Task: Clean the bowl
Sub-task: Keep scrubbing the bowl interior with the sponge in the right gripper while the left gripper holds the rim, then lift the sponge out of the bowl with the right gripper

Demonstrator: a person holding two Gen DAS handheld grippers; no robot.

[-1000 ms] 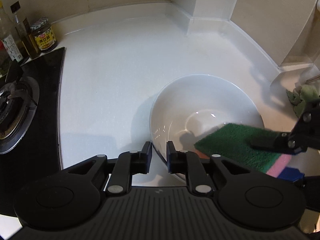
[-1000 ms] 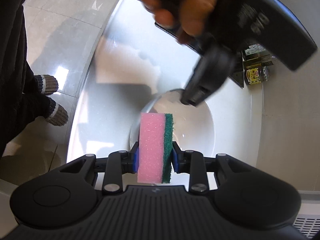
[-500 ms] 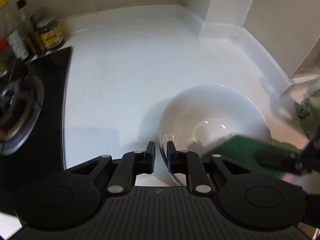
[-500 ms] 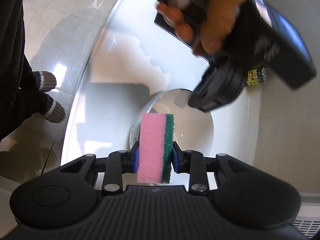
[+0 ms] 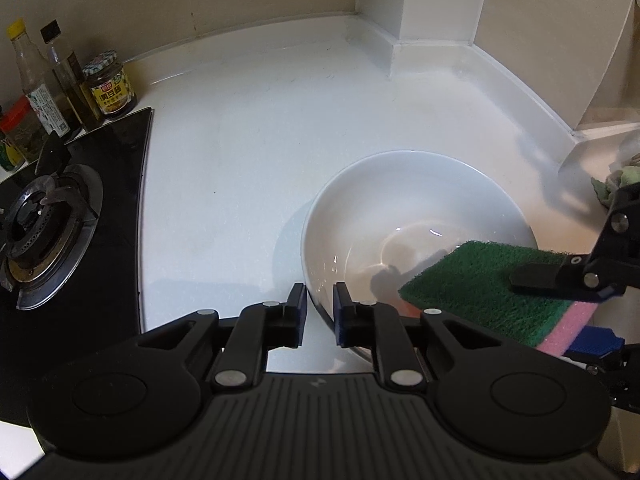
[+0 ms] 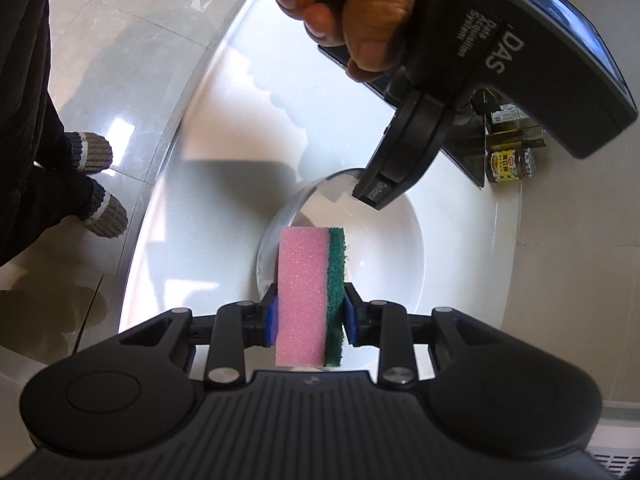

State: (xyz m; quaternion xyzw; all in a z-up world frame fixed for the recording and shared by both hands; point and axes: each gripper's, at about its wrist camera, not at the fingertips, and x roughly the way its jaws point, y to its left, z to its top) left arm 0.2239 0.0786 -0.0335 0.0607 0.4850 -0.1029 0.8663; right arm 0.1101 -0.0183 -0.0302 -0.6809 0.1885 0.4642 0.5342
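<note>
From the left wrist, the left gripper (image 5: 320, 306) is straddling the near rim of the white bowl (image 5: 416, 200), one jaw outside and one inside, clenched on the rim or just about to be; I cannot tell whether they are touching it. The bowl is sitting on the white bench (image 5: 248, 152). The sponge (image 5: 476, 280) is hanging over the bowl's right side, green face up. A stove burner (image 5: 44, 216) and a row of bottles and a jar (image 5: 110, 88) are standing well to the left of the bowl, out of the way.

From the right wrist, the right gripper (image 6: 309, 314) is grasping the sponge (image 6: 304, 292) by its faces, above the bowl (image 6: 384, 248). The scrubbing step seems to be just starting: next, the sponge needs lowering into the bowl, clear of the left gripper at the far rim.
</note>
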